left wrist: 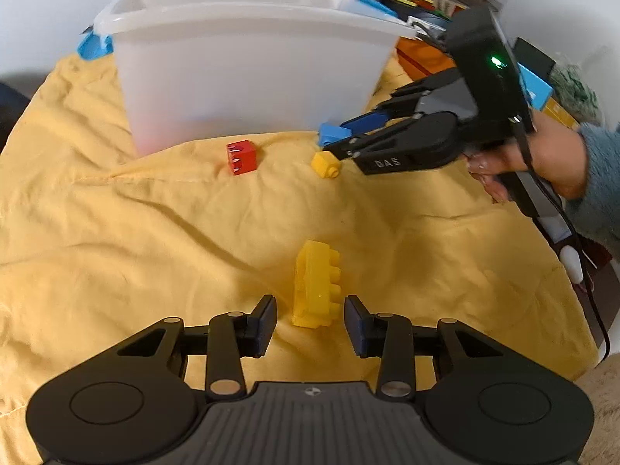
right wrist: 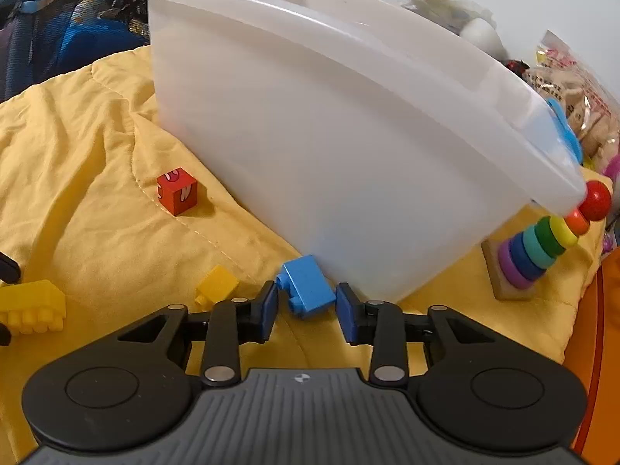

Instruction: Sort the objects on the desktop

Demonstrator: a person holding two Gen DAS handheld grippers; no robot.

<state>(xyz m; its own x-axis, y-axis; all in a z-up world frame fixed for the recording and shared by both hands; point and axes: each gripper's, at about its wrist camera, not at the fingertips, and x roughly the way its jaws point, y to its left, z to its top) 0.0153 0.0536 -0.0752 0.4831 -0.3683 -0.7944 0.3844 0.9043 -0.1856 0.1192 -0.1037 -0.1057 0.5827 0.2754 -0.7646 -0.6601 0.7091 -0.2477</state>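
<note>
A large yellow brick (left wrist: 316, 285) lies on its side on the yellow cloth (left wrist: 116, 232), between the tips of my open left gripper (left wrist: 310, 319), untouched by the pads. It also shows in the right wrist view (right wrist: 31, 306). My right gripper (right wrist: 307, 306) is open around a blue brick (right wrist: 308, 286) at the foot of the white bin (right wrist: 329, 135); the pads stand just apart from it. In the left wrist view the right gripper (left wrist: 329, 141) reaches the blue brick (left wrist: 329, 133). A small yellow brick (left wrist: 326, 163) and a red cube (left wrist: 241, 157) lie nearby.
The white plastic bin (left wrist: 240, 69) stands at the back of the cloth. A rainbow ring stacker (right wrist: 538, 248) leans beside the bin's right corner. Toy bags and clutter (right wrist: 573, 89) lie behind it. The cloth is wrinkled.
</note>
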